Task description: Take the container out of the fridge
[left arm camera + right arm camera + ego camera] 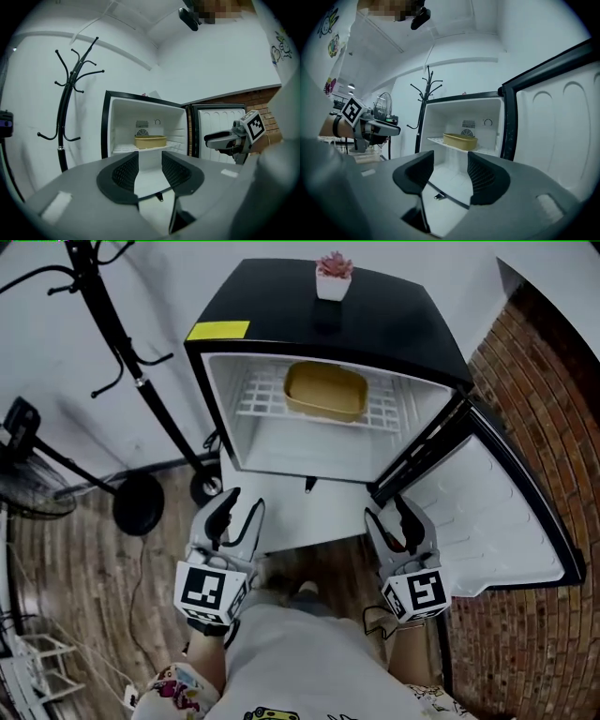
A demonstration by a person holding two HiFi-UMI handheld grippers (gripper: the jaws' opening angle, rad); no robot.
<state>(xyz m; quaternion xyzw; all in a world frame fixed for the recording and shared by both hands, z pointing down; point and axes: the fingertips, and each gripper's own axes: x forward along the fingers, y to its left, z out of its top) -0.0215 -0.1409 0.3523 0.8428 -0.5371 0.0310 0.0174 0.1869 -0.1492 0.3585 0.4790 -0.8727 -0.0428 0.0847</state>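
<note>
A small black fridge (281, 306) stands open, its door (497, 512) swung out to the right. On the white wire shelf (262, 399) inside rests a shallow tan container (325, 390), also seen as the tan container (150, 141) and the tan container (463, 140) in the two gripper views. My left gripper (227, 514) is held low in front of the fridge at the left, jaws open and empty. My right gripper (401, 521) hovers at the right near the door's hinge edge, open and empty too. Both are well short of the shelf.
A black coat stand (122, 362) with a round base rises left of the fridge, and a fan (28, 465) stands farther left. A small potted plant (333, 276) sits on the fridge top. A brick wall (553, 427) lies behind the door. The floor is wood.
</note>
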